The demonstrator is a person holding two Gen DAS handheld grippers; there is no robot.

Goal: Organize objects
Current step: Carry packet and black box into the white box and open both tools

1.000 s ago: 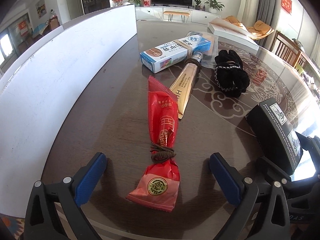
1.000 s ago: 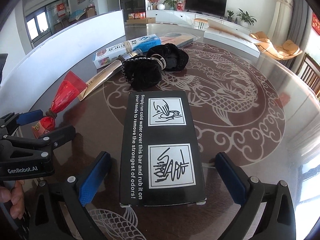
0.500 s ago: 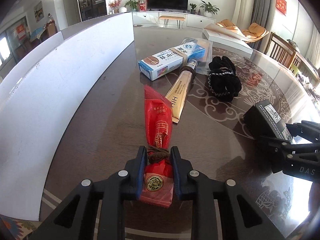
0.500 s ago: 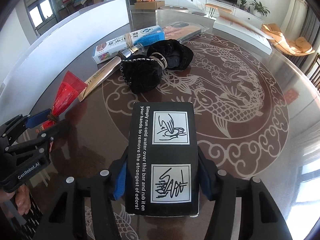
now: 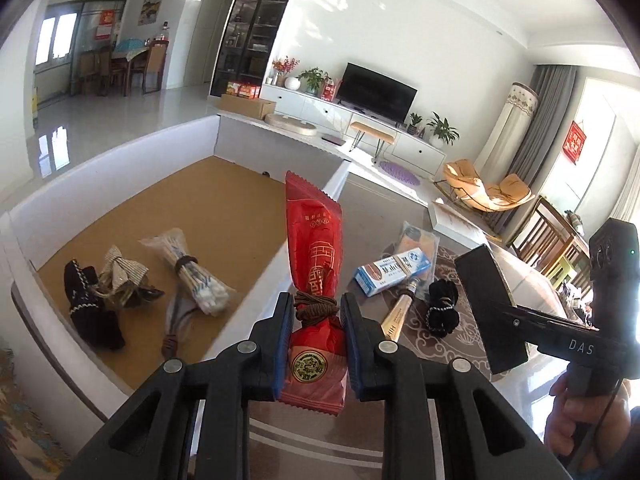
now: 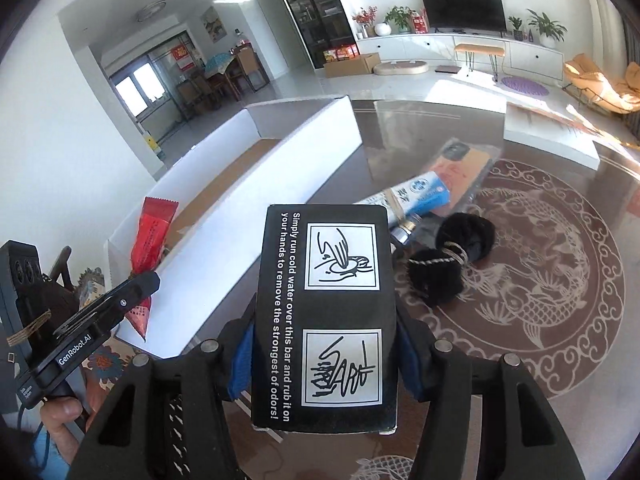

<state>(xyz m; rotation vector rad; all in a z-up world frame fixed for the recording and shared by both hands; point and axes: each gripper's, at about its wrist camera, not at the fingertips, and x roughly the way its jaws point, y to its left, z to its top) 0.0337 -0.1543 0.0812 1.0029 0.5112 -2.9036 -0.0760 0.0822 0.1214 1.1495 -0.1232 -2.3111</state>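
Note:
My left gripper (image 5: 316, 308) is shut on a red snack packet (image 5: 314, 248), pinched at its brown string tie. It is held in the air over the near wall of the white box (image 5: 120, 152). The packet (image 6: 154, 236) also shows at the left of the right wrist view, held by the left gripper (image 6: 136, 288). My right gripper (image 6: 325, 344) is shut on the sides of a black printed box (image 6: 324, 312), raised above the table. That black box (image 5: 488, 300) hangs at the right of the left wrist view.
The white box has a cork floor holding a black pouch (image 5: 90, 316), a cotton swab bundle (image 5: 192, 272) and a striped bundle (image 5: 120, 268). A toothpaste carton (image 5: 392, 274), a gold tube (image 5: 398, 314), black pouches (image 6: 452, 264) and a flat packet (image 6: 460, 168) lie on the patterned table (image 6: 540, 300).
Both grippers closed, the left on the red packet and the right on the black box. Both lifted their items off the table, and the left swung over the white box.

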